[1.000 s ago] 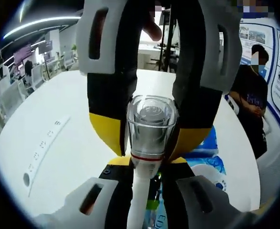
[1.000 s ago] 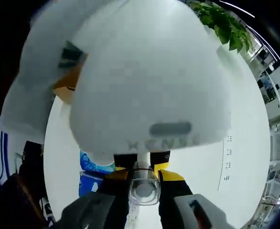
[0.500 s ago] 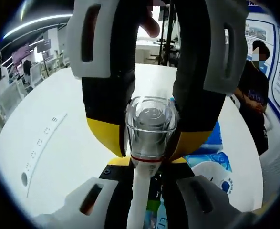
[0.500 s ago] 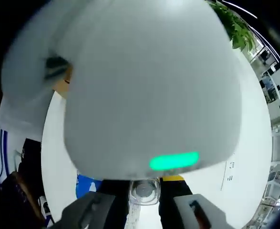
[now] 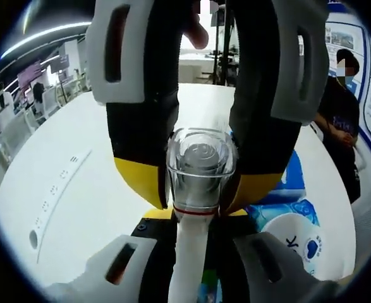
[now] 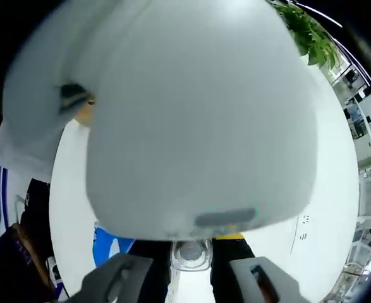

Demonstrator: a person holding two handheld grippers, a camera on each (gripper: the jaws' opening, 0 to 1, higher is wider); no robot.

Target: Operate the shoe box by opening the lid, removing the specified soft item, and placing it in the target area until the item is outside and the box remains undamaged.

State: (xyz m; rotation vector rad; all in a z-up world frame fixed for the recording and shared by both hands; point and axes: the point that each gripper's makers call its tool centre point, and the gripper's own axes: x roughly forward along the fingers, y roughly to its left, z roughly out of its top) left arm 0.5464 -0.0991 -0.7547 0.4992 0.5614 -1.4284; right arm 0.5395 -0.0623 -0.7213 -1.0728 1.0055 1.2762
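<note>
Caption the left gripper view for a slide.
Two grippers meet nose to nose over a white table, a blue-and-white package lying beside them.

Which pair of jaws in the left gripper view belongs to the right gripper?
The upper pair, black and yellow inside, is the right gripper; the left gripper rises from below.

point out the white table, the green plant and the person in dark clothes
white table [image 5: 78,189], left gripper view, its bare top
green plant [image 6: 308,35], right gripper view, its leaves
person in dark clothes [image 5: 337,123], left gripper view, the torso
</note>
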